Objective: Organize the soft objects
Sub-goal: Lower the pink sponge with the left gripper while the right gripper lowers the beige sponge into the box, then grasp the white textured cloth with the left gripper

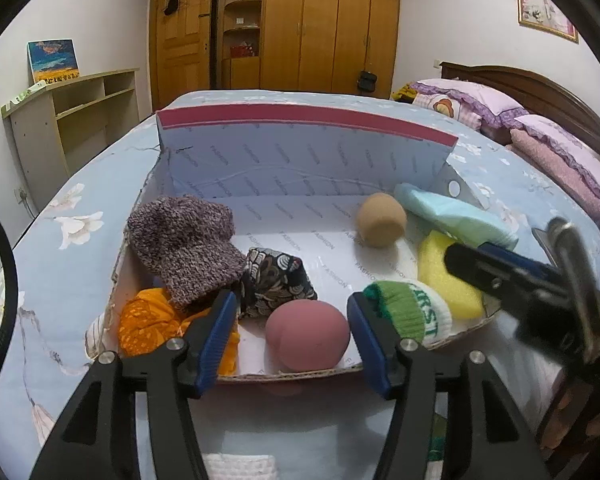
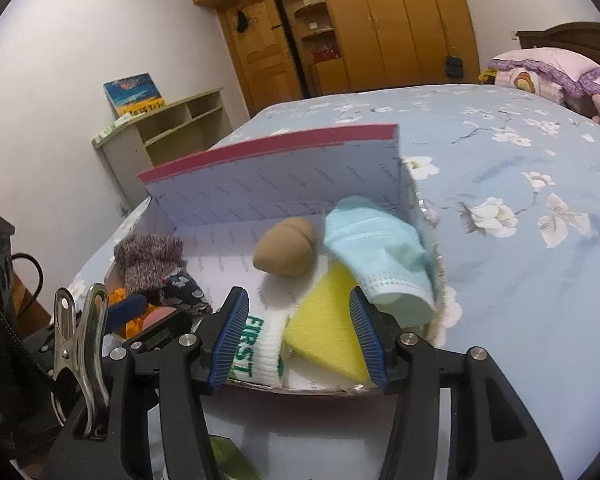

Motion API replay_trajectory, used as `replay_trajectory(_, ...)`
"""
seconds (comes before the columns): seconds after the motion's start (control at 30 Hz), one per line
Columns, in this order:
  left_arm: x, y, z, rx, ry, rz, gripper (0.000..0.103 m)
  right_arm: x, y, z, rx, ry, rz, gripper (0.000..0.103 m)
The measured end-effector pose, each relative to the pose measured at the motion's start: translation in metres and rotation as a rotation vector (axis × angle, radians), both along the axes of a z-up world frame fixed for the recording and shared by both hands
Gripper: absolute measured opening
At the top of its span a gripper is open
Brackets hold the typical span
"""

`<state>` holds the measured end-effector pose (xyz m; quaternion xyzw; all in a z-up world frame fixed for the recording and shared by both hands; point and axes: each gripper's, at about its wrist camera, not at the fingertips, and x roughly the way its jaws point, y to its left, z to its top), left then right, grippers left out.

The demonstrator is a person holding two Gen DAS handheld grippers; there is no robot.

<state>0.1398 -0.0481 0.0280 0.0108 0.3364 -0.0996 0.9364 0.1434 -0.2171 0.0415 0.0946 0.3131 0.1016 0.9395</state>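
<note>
Left gripper (image 1: 292,334) spread around pink ball (image 1: 307,335), in box (image 1: 300,152)

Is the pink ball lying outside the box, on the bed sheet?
No. The pink ball lies inside the box, near its front edge, between the open fingers of the left gripper.

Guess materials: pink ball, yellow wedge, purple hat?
Pink ball: probably foam or soft rubber, with a smooth matte skin and no shine. Yellow wedge: sponge foam, with a finely porous matte face and cut edges. Purple hat: knitted yarn with chunky visible stitches.
</note>
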Motion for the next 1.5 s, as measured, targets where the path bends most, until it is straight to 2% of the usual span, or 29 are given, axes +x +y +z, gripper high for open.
replay_trajectory(0.1,0.0,0.0,0.002,-0.008,0.009,0.009,0.064,-0.005,-0.006,0.004,0.014,-0.013,-0.012,0.054)
replay_trajectory(0.17,0.0,0.0,0.004,-0.022,0.019,0.002,0.07,-0.01,-0.008,0.006,0.02,-0.017,-0.019,0.054)
replay_trajectory(0.27,-0.004,-0.003,0.008,-0.017,0.016,-0.008,0.073,-0.015,-0.01,0.008,0.017,-0.016,-0.022,0.054)
replay_trajectory(0.4,-0.013,-0.01,0.015,0.001,0.011,-0.042,0.073,-0.021,-0.012,0.009,0.026,0.003,-0.019,0.054)
replay_trajectory(0.53,-0.021,-0.012,0.024,0.004,-0.003,-0.047,0.073,-0.028,-0.013,0.013,0.061,0.02,-0.002,0.054)
replay_trajectory(0.8,-0.036,-0.007,0.037,0.003,-0.014,-0.043,0.073,-0.044,-0.01,0.014,0.055,0.031,0.006,0.054)
replay_trajectory(1.13,-0.053,0.006,0.038,-0.003,0.01,-0.026,0.073,-0.058,-0.01,0.012,0.059,0.064,-0.013,0.054)
replay_trajectory(1.5,-0.074,0.023,0.024,0.045,0.072,0.009,0.073,-0.077,-0.012,0.009,0.061,0.074,-0.004,0.054)
